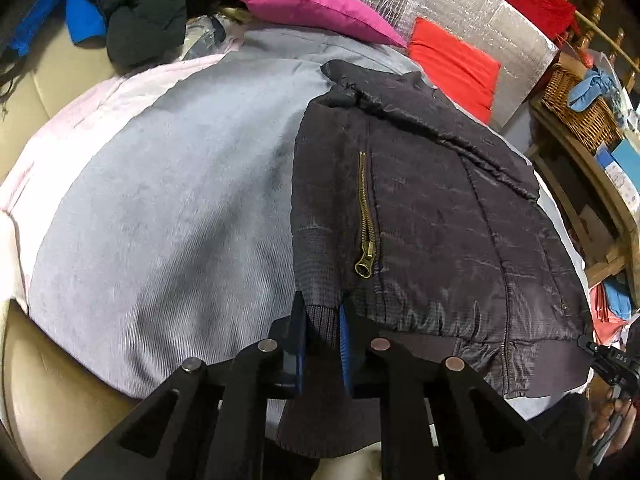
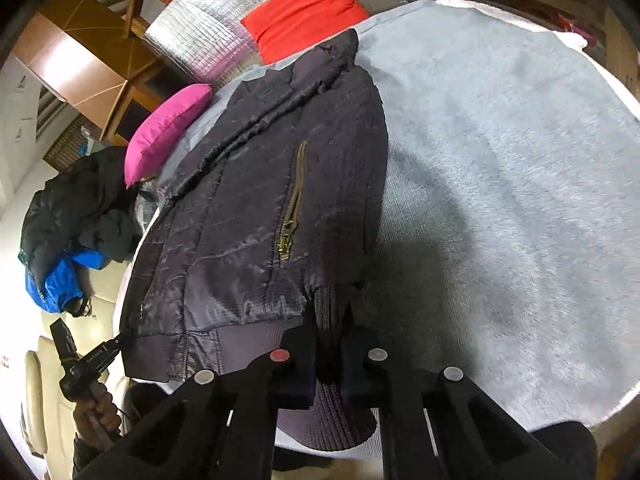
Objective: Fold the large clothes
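A dark quilted jacket (image 1: 432, 216) with a brass zipper (image 1: 365, 224) lies folded lengthwise on a grey blanket (image 1: 160, 208). My left gripper (image 1: 322, 314) is shut on its ribbed hem at the near left corner. In the right wrist view the jacket (image 2: 256, 200) lies left of centre, zipper (image 2: 294, 204) up. My right gripper (image 2: 331, 312) is shut on the ribbed cuff at the hem's near right corner. Each gripper shows at the other view's edge: the right one (image 1: 608, 360) and the left one (image 2: 86, 360).
A pink pillow (image 1: 316, 4) and a red pillow (image 1: 456, 64) lie at the far end against silver foil board (image 1: 472, 32). Dark and blue clothes (image 1: 136, 16) are piled on a beige sofa. A wicker basket (image 1: 580, 104) sits on wooden shelving at right.
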Demonstrator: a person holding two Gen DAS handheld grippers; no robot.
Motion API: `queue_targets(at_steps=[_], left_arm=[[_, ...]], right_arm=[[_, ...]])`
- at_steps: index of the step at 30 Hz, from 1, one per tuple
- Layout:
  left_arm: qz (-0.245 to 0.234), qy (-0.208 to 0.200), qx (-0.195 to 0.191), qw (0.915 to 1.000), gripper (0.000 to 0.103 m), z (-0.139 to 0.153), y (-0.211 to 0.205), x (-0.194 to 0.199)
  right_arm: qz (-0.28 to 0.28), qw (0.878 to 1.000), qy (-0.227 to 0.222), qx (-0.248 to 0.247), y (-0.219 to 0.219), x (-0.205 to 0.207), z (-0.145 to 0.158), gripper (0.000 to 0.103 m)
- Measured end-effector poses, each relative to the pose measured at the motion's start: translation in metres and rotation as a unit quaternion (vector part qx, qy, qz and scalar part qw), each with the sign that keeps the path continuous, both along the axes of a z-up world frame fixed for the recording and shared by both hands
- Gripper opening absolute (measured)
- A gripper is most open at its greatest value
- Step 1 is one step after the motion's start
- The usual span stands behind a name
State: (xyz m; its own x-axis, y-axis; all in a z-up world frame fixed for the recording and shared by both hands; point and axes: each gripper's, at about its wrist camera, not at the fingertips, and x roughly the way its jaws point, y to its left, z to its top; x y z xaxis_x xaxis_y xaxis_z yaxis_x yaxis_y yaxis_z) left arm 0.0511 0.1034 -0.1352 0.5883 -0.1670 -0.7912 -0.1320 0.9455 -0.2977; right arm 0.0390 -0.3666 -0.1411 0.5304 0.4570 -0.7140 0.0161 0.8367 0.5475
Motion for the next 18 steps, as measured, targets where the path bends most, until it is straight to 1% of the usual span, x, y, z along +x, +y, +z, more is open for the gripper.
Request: queue_targets(at_steps=[1,2,4,5,6,7,8,9,10,11,12,13,14,15,16,17,18], left_arm=[[0.001,0.003,-0.003,1.0,0.015,-0.004,0.001,-0.003],[0.002,0.007,-0.005,1.0,0.019,-0.007,0.001,0.0],[0.017,0.028,-0.006,0.9994,0.027,-0.018,0.006,0.005],[0.021,0.032,-0.013,0.9992,0.029,-0.018,0.008,0.006],[0.029,0.032,-0.025,0.9988,0.031,-0.018,0.011,0.007],[0.033,0.029,-0.029,0.9986,0.039,-0.016,0.012,0.008],[0.039,0.024,-0.025,0.9987,0.053,-0.014,0.012,0.009],[0.042,0.021,-0.015,0.9988,0.06,-0.013,0.011,0.01],[0.042,0.018,-0.007,0.9989,0.064,-0.011,0.009,0.01],[0.039,0.018,-0.004,0.9991,0.064,-0.011,0.006,0.012],[0.034,0.022,0.001,0.9992,0.064,-0.011,0.002,0.015],[0.03,0.024,0.007,0.9993,0.064,-0.01,-0.002,0.016],[0.029,0.023,0.018,0.9992,0.059,-0.009,-0.006,0.019],[0.026,0.024,0.041,0.9985,0.052,-0.008,-0.011,0.02],[0.024,0.031,0.058,0.9975,0.039,-0.01,-0.015,0.021],[0.027,0.034,0.068,0.9968,0.038,-0.011,-0.018,0.019],[0.03,0.035,0.069,0.9966,0.036,-0.012,-0.018,0.02]], right_arm=[[0.001,1.0,0.004,0.002,-0.002,-0.002,0.0,0.009],[0.0,1.0,0.007,0.004,-0.004,-0.002,-0.002,0.009],[-0.005,1.0,0.016,0.012,-0.009,0.001,-0.011,0.017],[-0.01,1.0,0.023,0.018,-0.011,0.003,-0.017,0.019],[-0.013,0.999,0.027,0.021,-0.011,0.005,-0.02,0.026],[-0.013,0.999,0.027,0.018,-0.01,0.005,-0.02,0.042],[-0.011,1.0,0.02,0.012,-0.008,0.004,-0.018,0.057],[-0.009,1.0,0.014,0.005,-0.006,0.004,-0.016,0.079],[-0.012,1.0,0.004,-0.006,-0.004,0.004,-0.012,0.079],[-0.011,1.0,0.001,-0.012,-0.002,0.005,-0.011,0.079],[-0.007,1.0,0.005,-0.006,-0.001,0.007,-0.013,0.079],[-0.005,1.0,0.01,0.004,0.0,0.009,-0.015,0.073],[-0.003,1.0,0.012,0.015,0.0,0.009,-0.017,0.065],[0.0,1.0,0.011,0.021,0.003,0.01,-0.018,0.044],[-0.002,1.0,0.012,0.011,0.005,0.01,-0.019,0.033],[-0.007,1.0,0.016,0.0,0.005,0.01,-0.021,0.03],[-0.011,1.0,0.023,0.008,0.002,0.01,-0.026,0.024]])
